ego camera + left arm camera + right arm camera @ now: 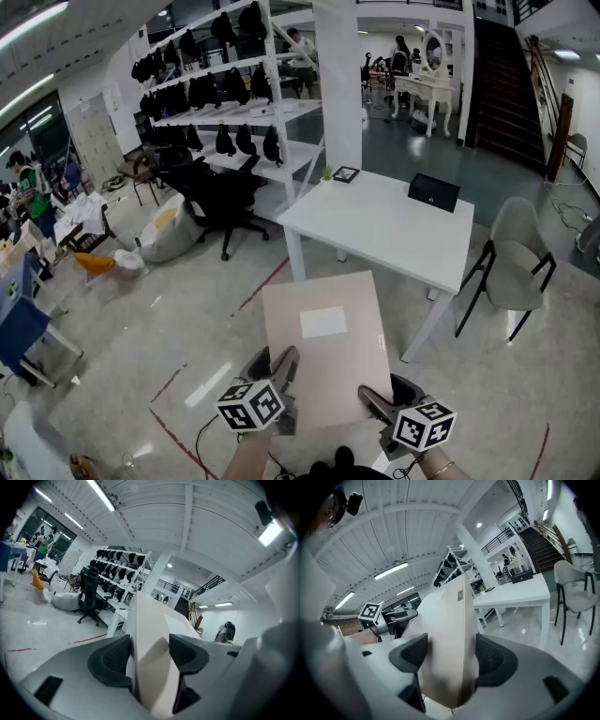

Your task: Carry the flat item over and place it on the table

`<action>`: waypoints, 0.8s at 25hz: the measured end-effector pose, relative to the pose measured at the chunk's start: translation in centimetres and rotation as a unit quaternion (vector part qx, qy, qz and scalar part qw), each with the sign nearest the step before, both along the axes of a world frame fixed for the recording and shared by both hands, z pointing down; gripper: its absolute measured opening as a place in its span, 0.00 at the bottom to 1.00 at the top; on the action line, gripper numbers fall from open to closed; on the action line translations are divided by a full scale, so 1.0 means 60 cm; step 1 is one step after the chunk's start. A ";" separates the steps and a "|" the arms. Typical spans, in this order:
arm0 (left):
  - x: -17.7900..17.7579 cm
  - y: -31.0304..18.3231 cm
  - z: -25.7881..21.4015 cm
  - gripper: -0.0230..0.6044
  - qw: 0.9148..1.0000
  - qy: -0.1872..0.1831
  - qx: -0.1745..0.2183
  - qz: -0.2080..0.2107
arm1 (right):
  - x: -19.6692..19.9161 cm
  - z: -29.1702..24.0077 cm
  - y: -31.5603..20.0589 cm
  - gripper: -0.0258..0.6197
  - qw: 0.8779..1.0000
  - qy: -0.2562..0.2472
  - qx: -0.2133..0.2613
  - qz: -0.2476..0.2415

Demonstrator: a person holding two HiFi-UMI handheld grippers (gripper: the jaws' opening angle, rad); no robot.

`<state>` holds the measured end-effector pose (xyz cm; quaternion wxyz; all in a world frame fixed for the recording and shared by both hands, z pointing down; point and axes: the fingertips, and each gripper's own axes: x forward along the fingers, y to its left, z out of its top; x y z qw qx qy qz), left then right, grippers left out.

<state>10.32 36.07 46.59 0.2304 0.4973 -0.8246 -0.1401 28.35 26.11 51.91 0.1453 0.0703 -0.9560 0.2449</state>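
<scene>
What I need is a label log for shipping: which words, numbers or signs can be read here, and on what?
No readable text anywhere in these views.
White label on the flat item: looks blank.
Small sticker near the flat item's edge: too small to read.
Marker cubes: black-and-white square patterns, no letters or numbers.

Two hand-held grippers are clamped on the near edge of one board.
The grey two-jaw left gripper (284,361) and the matching right gripper (370,398) are held low, side by side and pointed forward. The dark ribbed pads of each are pressed against opposite faces of the flat pale-beige rectangular board (323,352). The black-and-white marker cubes (250,405) are turned upward, and bare wrists (436,461) are seen just behind them.
</scene>
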 end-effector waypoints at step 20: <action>-0.024 -0.069 0.009 0.45 1.000 0.000 -0.002 -0.012 | -0.029 0.009 -0.075 0.54 1.000 -0.012 -0.002 0.003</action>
